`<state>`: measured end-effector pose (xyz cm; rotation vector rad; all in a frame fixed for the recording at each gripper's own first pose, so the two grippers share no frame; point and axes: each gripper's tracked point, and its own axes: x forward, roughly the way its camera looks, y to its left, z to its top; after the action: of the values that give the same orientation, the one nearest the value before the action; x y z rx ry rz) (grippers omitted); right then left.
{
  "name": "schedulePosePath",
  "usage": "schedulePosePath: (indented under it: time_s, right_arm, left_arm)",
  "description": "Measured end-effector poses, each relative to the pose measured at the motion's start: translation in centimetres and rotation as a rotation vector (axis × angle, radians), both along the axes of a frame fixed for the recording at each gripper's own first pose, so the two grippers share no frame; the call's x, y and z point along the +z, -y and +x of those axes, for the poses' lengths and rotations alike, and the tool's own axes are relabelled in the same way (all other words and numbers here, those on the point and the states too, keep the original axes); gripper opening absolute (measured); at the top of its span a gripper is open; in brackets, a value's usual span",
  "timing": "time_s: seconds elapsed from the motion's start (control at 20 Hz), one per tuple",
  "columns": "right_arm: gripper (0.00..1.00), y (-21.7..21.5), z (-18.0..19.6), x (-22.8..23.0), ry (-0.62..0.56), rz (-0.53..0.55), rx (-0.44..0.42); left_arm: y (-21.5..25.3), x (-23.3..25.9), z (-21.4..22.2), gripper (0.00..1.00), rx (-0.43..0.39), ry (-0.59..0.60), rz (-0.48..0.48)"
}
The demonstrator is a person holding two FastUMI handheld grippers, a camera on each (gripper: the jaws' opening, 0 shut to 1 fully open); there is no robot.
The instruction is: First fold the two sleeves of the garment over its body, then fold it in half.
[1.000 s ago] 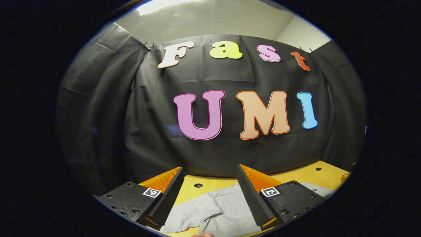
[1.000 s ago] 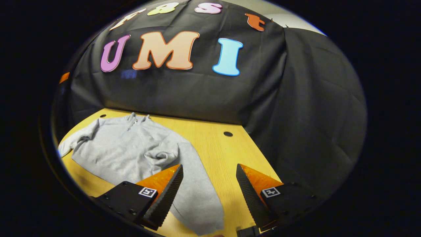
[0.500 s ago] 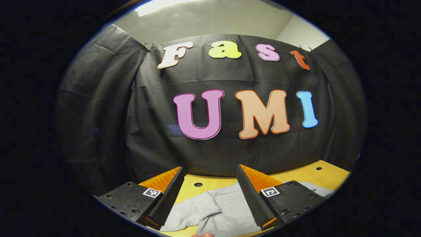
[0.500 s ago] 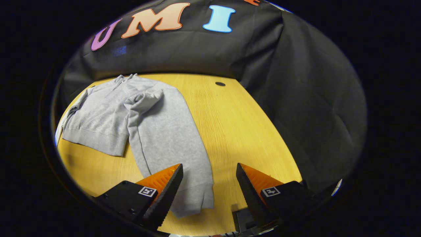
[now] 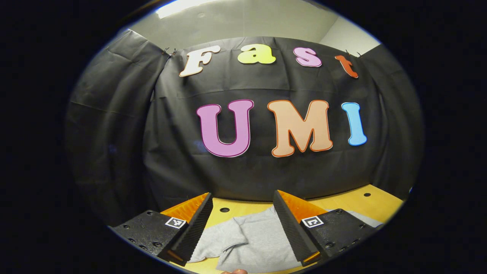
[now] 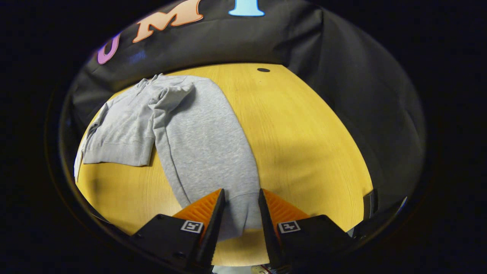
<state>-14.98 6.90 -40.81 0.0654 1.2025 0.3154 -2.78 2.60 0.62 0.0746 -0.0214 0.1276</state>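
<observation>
Wooden table (image 6: 304,125) under all; grey garment (image 6: 125,129) spread on it toward the black booth wall, used here as landmark. Body bunched on the far side from the right gripper, collar nearest the wall. One long sleeve (image 6: 207,144) running from the garment's shoulder out to the near table edge, cuff (image 6: 241,217) farthest from the body. Judged: sleeve-folding step, first sleeve not yet over the body. Right gripper (image 6: 240,199) at that cuff, fingers narrowed either side of it; grip on cloth not confirmable, gap visible. Left gripper (image 5: 241,217) above the garment's other side, parted wide, holding nothing. Next move calls for a firm pinch on the cuff, then lift and carry toward the garment's body.
</observation>
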Motion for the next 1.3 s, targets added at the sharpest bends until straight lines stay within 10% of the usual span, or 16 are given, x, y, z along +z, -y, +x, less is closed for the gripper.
schedulePosePath:
  time_s: [0.45,0.7,1.3]
  right_arm:
    - [0.05,-1.2,-0.3,-0.4,-0.177,0.145,-0.033]
    - [0.02,-1.8,0.7,0.8,-0.202,0.220,-0.214]
    - [0.03,-4.0,10.9,8.3,0.011,0.233,-0.313]
  left_arm:
    - [2.4,-1.1,-1.2,0.94,0.052,-0.014,0.002]
    - [1.9,0.6,-0.6,0.95,0.010,0.019,0.050]
    - [-6.1,-0.7,0.0,0.95,0.040,-0.012,-0.008]
